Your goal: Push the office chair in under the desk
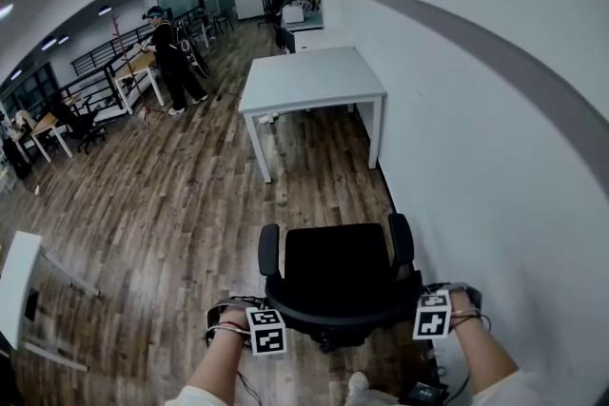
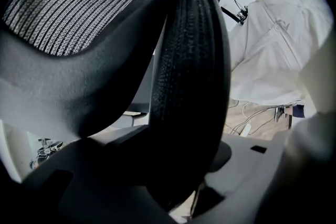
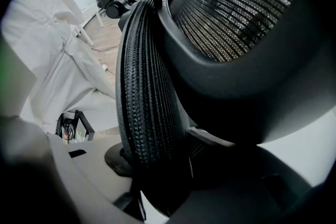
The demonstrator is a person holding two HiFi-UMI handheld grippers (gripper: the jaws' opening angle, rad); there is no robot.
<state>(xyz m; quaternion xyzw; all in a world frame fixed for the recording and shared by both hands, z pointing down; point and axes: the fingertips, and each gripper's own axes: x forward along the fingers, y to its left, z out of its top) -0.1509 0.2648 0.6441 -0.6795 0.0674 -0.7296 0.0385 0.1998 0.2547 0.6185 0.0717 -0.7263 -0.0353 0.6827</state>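
The left gripper (image 1: 266,323) and right gripper (image 1: 433,309) each pinch the backrest (image 2: 191,76) rim of the office chair (image 1: 338,271); both point down. The office chair stands on the wood floor (image 1: 171,204) beside the wall (image 1: 476,128), well apart from the white counter (image 1: 309,79) ahead.

Office chair's (image 1: 338,269) base largely hidden beneath seat and backrest.

There is 1 black office chair (image 1: 335,266) at 6 o'clock, with 2 armrests (image 1: 269,250). There are 2 grippers: the left gripper (image 1: 266,330) at 7 o'clock and the right gripper (image 1: 433,314) at 5 o'clock. Toward 12 o'clock stand 2 white desks, the near desk (image 1: 309,81) and the far desk (image 1: 319,40). 1 person (image 1: 173,62) stands at 10 o'clock. 1 dark chair (image 1: 84,124) is at 9 o'clock, and 1 white tabletop corner (image 1: 19,276) at 8 o'clock.
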